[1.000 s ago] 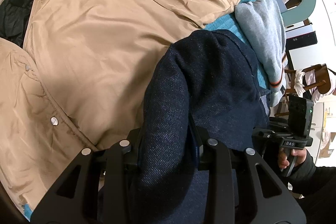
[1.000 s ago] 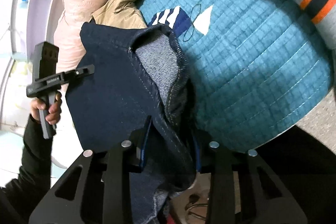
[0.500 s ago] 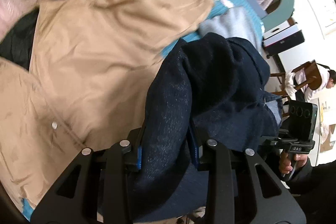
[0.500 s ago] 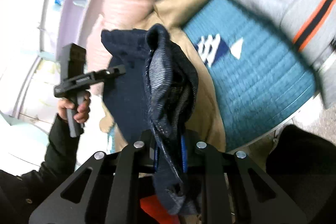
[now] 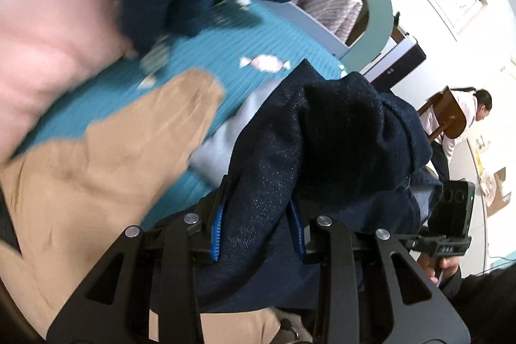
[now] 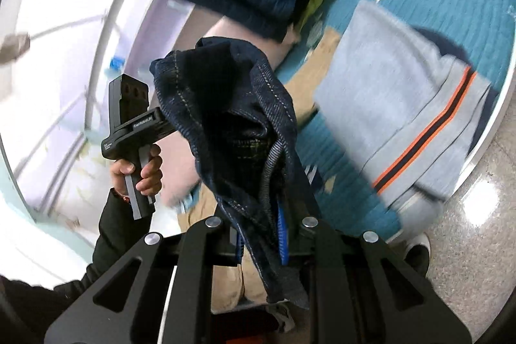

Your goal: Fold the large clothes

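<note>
Denim jeans (image 5: 325, 131) hanging bunched above teal quilt (image 5: 258, 31), pinched by both grippers prob. to lift clear before folding. Left gripper (image 5: 258, 215) clamping thick fold, pads part-closed; right gripper (image 6: 261, 234) squeezing thin hem edge, jaws nearly together.

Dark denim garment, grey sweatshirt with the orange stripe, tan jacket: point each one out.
dark denim garment (image 6: 225, 105): right wrist view, on the stitched fold above the gripper.
grey sweatshirt (image 6: 387, 79): right wrist view, on its plain grey body.
tan jacket (image 5: 106, 163): left wrist view, on the blurred flat panel.
</note>
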